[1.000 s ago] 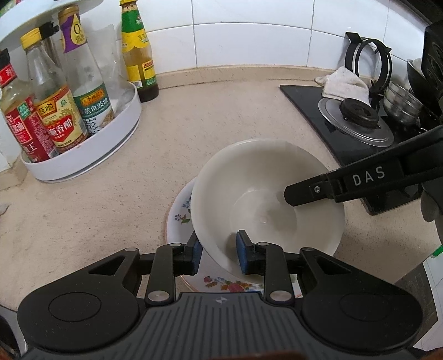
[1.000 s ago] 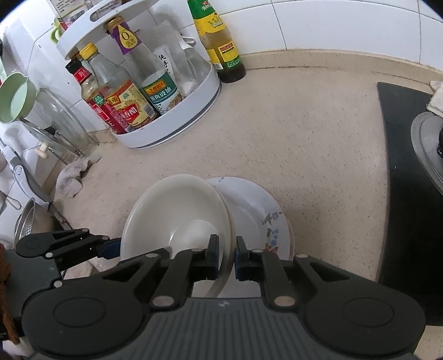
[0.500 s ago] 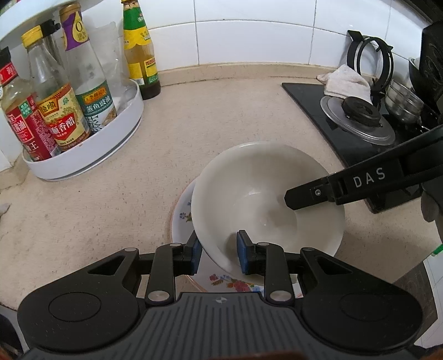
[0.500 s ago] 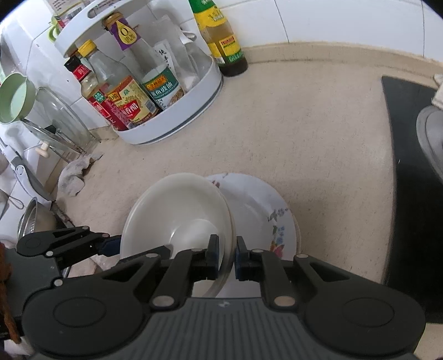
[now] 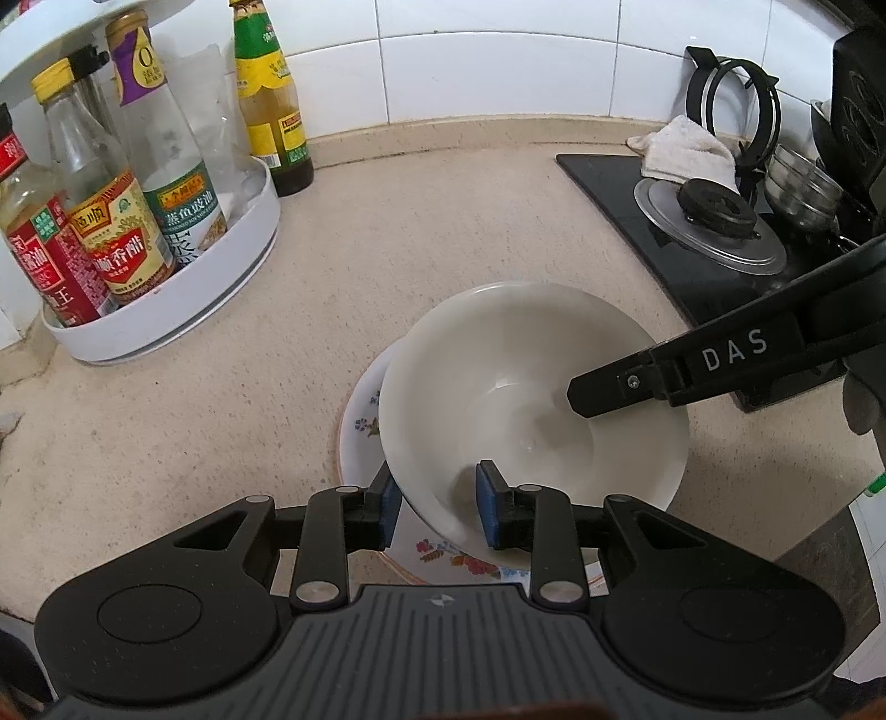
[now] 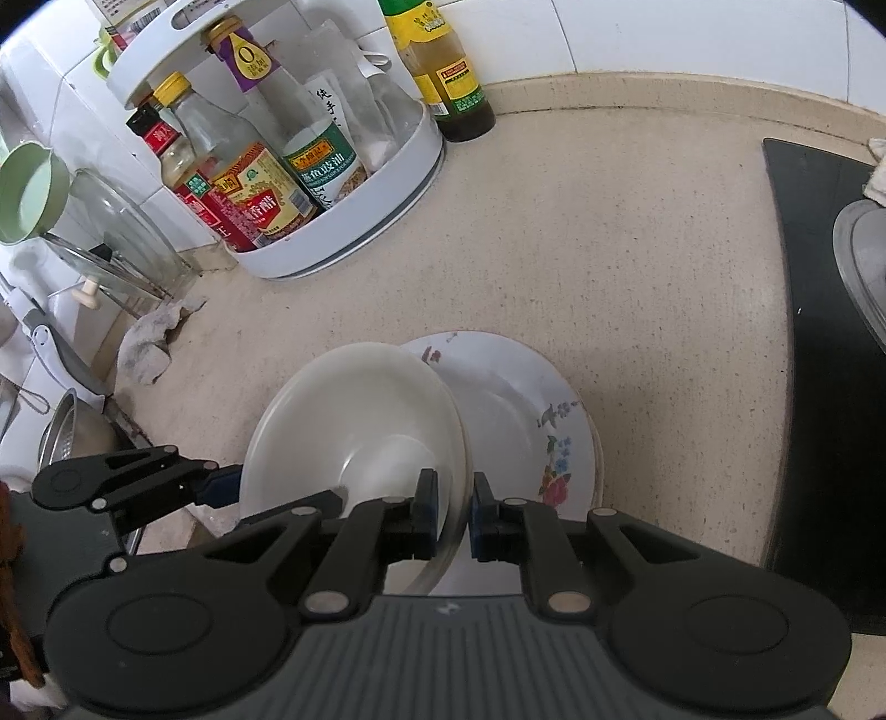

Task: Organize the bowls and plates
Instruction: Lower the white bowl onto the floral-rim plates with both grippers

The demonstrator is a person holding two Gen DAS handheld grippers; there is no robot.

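White bowl (image 5: 531,387) sits tilted over floral plate (image 5: 360,426) on beige counter (image 5: 387,232). Left gripper (image 5: 434,507) level, pads straddling near rim, clamped. Right wrist view: right gripper (image 6: 453,512) pinches opposite rim; glass lid (image 6: 111,232) visible here only.

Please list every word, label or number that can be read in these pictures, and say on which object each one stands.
"DAS": white letters on the black finger of the right tool.
"O": purple neck label of the clear tall bottle.
"蒸鱼豉油": green label of that same bottle.
"香醋": red and gold label of the yellow-capped glass bottle.
Yellow label of the dark green-capped bottle: too small to read.
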